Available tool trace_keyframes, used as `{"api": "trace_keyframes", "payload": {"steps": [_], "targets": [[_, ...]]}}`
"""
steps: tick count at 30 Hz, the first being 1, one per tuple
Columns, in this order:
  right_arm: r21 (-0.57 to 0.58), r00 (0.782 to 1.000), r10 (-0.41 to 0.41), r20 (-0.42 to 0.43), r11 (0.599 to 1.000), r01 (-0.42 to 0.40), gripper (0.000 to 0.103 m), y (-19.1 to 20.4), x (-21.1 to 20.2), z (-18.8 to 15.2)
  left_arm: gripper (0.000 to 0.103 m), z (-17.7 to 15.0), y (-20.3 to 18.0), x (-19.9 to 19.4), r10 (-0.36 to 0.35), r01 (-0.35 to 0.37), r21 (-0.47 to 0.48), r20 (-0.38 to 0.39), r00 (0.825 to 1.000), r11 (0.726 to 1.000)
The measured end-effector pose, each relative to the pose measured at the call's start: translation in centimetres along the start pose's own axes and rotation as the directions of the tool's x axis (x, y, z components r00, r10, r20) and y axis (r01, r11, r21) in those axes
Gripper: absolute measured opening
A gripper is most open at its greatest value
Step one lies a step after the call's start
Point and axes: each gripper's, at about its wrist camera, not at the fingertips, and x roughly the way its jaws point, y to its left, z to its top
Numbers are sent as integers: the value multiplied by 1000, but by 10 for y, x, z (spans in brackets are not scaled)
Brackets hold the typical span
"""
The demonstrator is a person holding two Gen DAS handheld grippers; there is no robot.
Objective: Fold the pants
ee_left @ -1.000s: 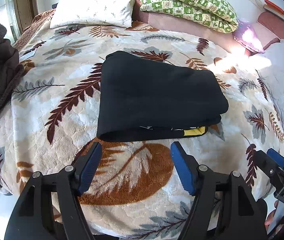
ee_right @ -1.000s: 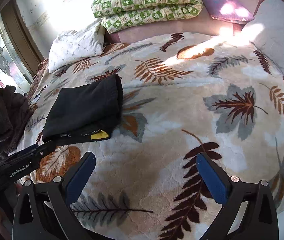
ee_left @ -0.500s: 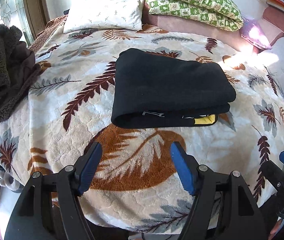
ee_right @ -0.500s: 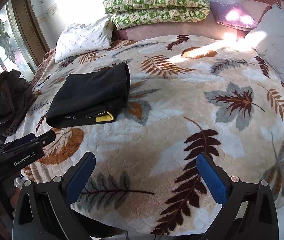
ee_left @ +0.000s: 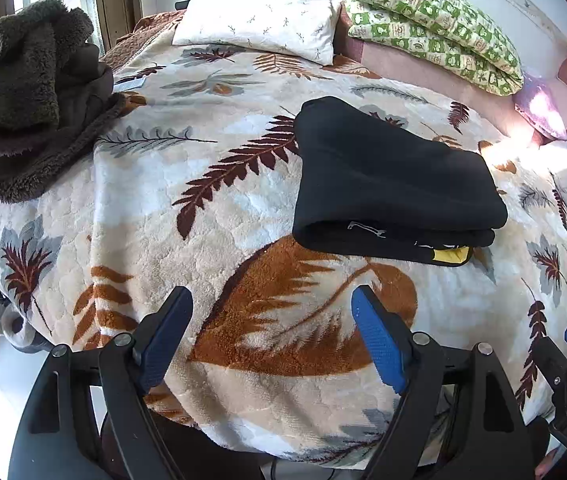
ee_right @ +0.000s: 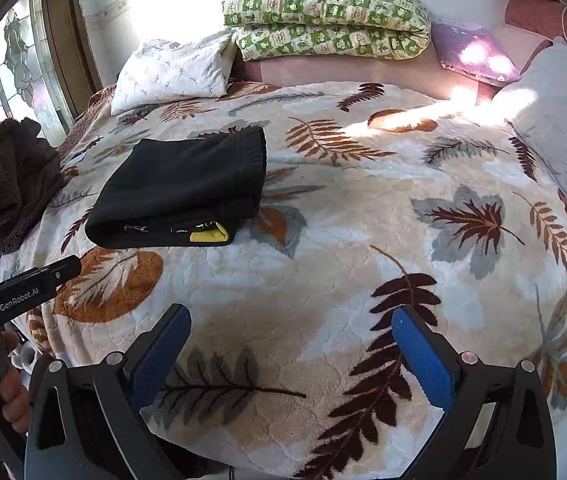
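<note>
The black pants (ee_left: 387, 184) lie folded into a thick rectangle on the leaf-patterned blanket (ee_left: 211, 220), with a yellow label (ee_left: 449, 255) showing at the near edge. In the right wrist view the same pants (ee_right: 187, 188) sit to the left of centre. My left gripper (ee_left: 271, 308) hovers open above the blanket's near edge, well short of the pants, with nothing between its blue pads. My right gripper (ee_right: 289, 328) is open too and holds nothing, over bare blanket (ee_right: 363, 240) to the right of the pants.
A dark fleece garment (ee_left: 23, 100) is heaped at the bed's left edge. A white pillow (ee_left: 259, 24) and a green checked quilt (ee_left: 435, 20) lie at the head. A pale quilt (ee_right: 563, 120) fills the right side. A hand (ee_right: 13, 388) holds the left gripper's handle.
Both grippers have drawn back from the pants toward the foot of the bed and risen; more of the blanket's near edge and the fleece heap shows. The pants have not moved.
</note>
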Motion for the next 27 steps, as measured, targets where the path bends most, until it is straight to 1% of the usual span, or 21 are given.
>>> {"api": "trace_keyframes", "payload": {"steps": [3,8,11,15,19,22,23,25,27], "targets": [[-3,1000,-14,-3,1000,14,101,3,3,1,82,0,0,-2,1,-1,15,5,1000,1000],[16,1000,-28,-8,999,28,101,4,8,7,82,1,-12,-4,26,-27,67,20,999,997],[18,999,-33,-11,999,33,101,5,8,8,82,-1,-21,-9,72,-79,103,71,995,992],[0,999,-53,-5,999,53,101,6,8,8,82,2,-28,-5,132,-138,110,64,989,984],[-5,998,-63,-1,998,63,101,6,7,7,82,3,-30,-4,112,-118,122,56,992,985],[-17,996,-84,8,996,84,101,6,7,7,82,4,-33,-4,71,-75,138,31,997,988],[-20,996,-91,12,996,91,101,6,6,7,82,4,-34,-5,58,-62,141,32,998,988],[-25,995,-103,17,994,103,101,5,5,7,82,4,-38,-7,62,-70,151,54,997,986],[-30,993,-118,25,993,118,101,3,3,7,82,4,-43,-10,50,-60,165,64,997,985]]}}
